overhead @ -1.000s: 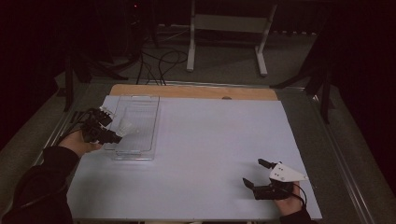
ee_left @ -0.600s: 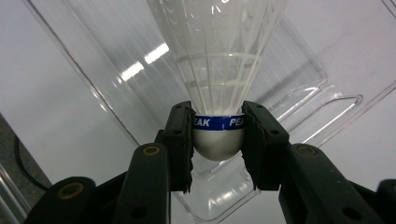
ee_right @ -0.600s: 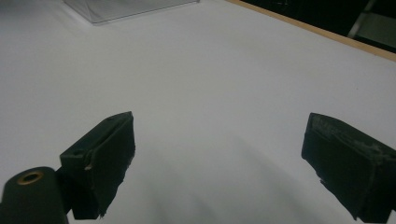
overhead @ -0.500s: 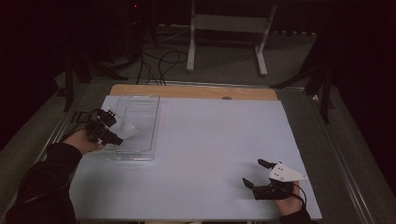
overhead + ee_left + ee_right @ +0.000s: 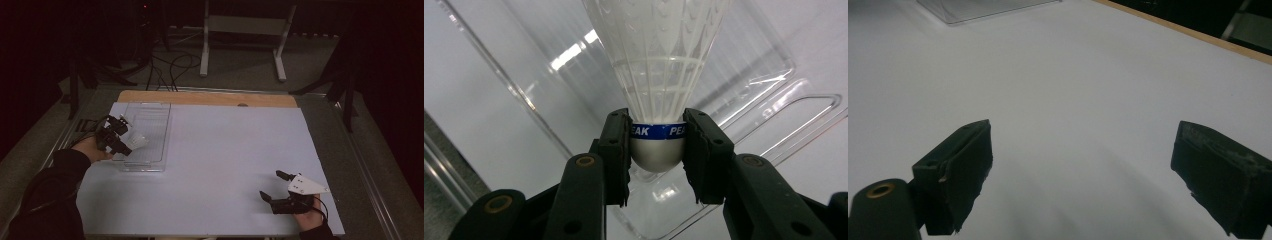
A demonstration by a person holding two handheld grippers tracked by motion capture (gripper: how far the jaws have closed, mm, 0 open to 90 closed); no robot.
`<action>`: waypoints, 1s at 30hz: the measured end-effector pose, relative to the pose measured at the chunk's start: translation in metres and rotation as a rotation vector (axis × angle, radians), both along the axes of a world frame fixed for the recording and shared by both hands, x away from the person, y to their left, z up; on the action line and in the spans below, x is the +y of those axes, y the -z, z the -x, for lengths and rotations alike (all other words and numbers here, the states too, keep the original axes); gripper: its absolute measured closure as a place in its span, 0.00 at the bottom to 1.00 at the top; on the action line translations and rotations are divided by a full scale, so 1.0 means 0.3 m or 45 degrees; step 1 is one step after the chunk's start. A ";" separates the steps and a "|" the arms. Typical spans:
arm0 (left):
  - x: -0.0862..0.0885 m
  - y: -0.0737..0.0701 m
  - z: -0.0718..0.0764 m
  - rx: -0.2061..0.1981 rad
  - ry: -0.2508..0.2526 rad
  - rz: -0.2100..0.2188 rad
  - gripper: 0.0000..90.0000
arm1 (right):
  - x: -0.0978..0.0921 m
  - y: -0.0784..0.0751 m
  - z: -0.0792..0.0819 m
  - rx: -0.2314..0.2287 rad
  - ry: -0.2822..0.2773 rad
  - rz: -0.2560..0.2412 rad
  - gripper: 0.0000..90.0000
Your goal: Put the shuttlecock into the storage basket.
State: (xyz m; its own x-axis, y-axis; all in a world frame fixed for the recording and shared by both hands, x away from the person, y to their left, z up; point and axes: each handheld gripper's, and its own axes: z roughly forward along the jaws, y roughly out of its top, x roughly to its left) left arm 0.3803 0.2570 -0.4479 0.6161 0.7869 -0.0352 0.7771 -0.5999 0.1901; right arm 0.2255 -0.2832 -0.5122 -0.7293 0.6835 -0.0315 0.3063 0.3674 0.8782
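The left gripper [image 5: 657, 150] pinches a shuttlecock [image 5: 659, 85] by its rounded cork, 1 jaw on each side of the blue band, with the white skirt pointing straight ahead of the jaws. Holding the cork, the firm part, likely spares the thin skirt from being crushed. Just beyond and beneath the jaws lies a clear tray [image 5: 774, 100], its ribbed floor and rim showing past the skirt. In the high view the left gripper [image 5: 116, 137] hangs over the tray [image 5: 150, 165] at its near side, the shuttlecock [image 5: 134, 141] slanting inward over the tray floor; whether it touches the floor cannot be told.

The right gripper [image 5: 1083, 175] has its 2 jaws spread wide with nothing between them; ahead of it runs bare white table [image 5: 1073, 75], and the tray's corner [image 5: 978, 12] sits far off. In the high view it [image 5: 275, 186] rests well apart from the tray, probably parked while the other hand works.

Against the picture 0.5 s ago, the left gripper has shifted a little toward the person along the tray's side; the right gripper has stayed put.
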 end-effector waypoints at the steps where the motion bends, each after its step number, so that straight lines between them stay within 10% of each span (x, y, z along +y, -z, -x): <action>1: -0.002 0.002 -0.002 0.002 -0.002 -0.001 0.72 | 0.000 0.000 0.000 0.000 0.000 0.000 0.11; 30: -0.029 -0.058 0.014 -0.036 -0.026 0.046 0.14 | -0.002 -0.002 0.001 -0.007 0.005 0.001 0.11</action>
